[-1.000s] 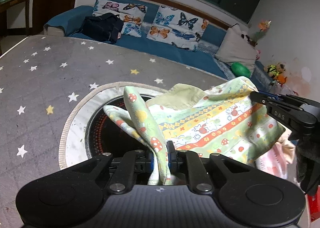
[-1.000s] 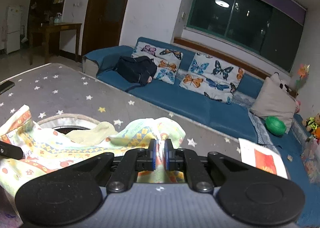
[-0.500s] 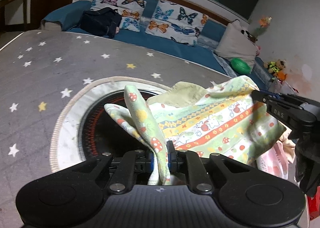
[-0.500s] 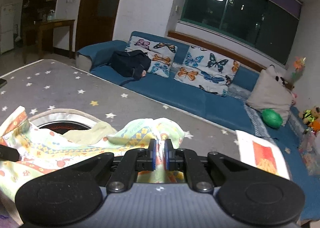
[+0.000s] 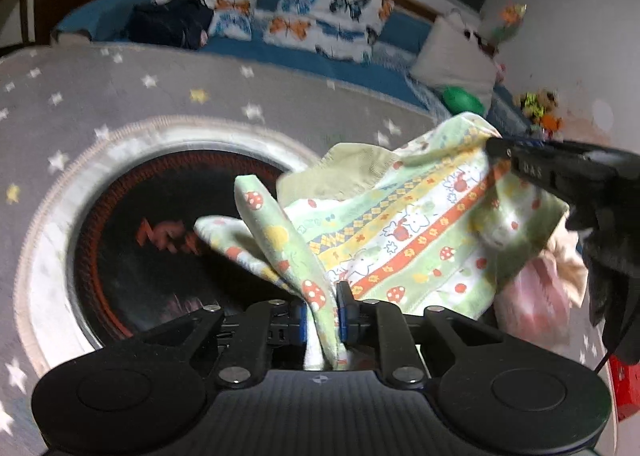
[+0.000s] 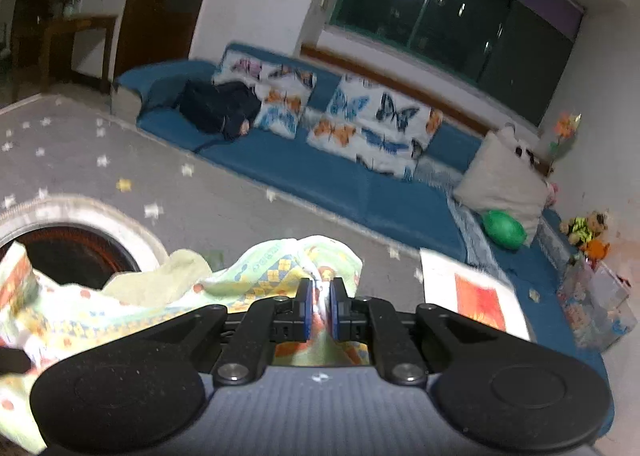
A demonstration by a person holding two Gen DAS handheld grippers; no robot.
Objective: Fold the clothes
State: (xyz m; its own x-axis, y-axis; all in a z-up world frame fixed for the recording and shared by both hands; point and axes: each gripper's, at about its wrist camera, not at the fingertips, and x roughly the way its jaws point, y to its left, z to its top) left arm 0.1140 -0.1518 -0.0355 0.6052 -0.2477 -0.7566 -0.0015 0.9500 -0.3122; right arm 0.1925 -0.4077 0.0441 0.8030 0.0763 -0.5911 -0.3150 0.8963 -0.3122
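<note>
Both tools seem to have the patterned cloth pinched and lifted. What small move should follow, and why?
Probably draw the two tools apart to pull the patterned cloth taut. The left tool and right tool each pinch a bunched edge, and the fabric between them sags in wrinkles above the star-print mat, so no clean fold line exists yet.

White letters "DAS" on the black right gripper (image 5: 490, 146), at the right edge of the left wrist view. Red markings on the round black mat (image 5: 160, 234), left of centre, too blurred to read. Nothing else legible.
</note>
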